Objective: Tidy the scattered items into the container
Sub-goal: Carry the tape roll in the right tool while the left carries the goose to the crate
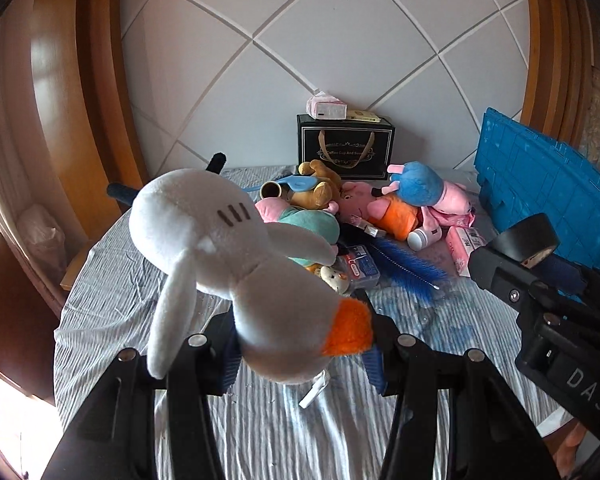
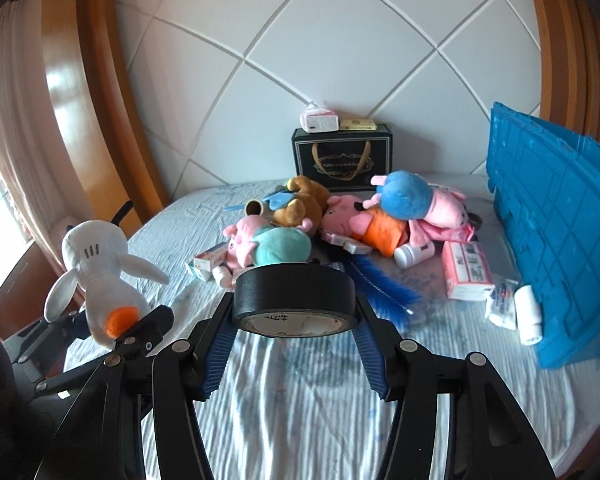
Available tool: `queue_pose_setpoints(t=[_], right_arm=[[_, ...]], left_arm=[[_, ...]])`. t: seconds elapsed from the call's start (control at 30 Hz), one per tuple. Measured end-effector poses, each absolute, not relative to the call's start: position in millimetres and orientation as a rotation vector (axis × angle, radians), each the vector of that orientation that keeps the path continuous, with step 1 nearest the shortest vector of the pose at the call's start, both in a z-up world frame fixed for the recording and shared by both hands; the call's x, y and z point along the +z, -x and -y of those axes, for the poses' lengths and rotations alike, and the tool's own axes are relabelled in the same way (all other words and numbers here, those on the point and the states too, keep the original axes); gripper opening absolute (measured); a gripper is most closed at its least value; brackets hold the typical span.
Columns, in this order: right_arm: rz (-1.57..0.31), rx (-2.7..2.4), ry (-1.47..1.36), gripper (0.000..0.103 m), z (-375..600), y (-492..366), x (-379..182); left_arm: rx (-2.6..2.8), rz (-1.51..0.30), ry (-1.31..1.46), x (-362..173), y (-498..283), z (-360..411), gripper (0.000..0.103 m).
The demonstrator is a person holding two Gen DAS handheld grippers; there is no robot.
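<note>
Nearest to me, my left tongs (image 1: 300, 354) are clamped on the lower body of a white plush duck with an orange foot (image 1: 236, 264), held clear above the bed, and my right tongs (image 2: 294, 344) are squeezed across a black roll of tape (image 2: 294, 296), also lifted off the sheet. Both pieces are in hand but not yet stowed, so I judge the tidying to be at an early or middle stage: two items are on the way, and plenty remains. Under them lies the bed with its blue-and-white striped sheet (image 2: 300, 400), rumpled and bare close to me. Farther on sits the heap still to clear: a blue bristle brush (image 2: 384, 292), pink pig plush toys (image 2: 340, 212), a brown plush bear (image 2: 300, 204), a white bottle (image 2: 414, 254) and small pink packets (image 2: 466, 270). To the right stands the blue ribbed plastic crate (image 2: 556, 240), the container I take as the goal; its inside is hidden from me. At the far edge a black gift box with gold handles (image 2: 342, 160) rests against the white quilted headboard (image 2: 340, 40), framed in curved brown wood.
</note>
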State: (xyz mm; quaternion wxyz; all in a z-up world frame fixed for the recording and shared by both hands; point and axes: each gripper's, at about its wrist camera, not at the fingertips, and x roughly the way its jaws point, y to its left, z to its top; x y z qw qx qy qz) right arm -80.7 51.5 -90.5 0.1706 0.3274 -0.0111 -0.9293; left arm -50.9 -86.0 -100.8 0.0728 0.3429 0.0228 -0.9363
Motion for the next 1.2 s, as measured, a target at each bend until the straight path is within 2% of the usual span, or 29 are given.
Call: queue_pose_setpoints(t=[0.3,0.7,1.2], right_arm=[[0.086,-2.708,-0.845,0.056,-130,68,-57],[0.145,-2.924,-0.748,0.056,-196,75,-16],[0.221,-3.131,-0.743,0.056,-297,99,0]], left_arm=[[-2.871,0.0,-0.957,-68,47,22,0.049],[-3.072,0.035,-0.845,-27,86,-39,0.049],[-3.27,0.119,-0.854,-18,131,-150,0.049]])
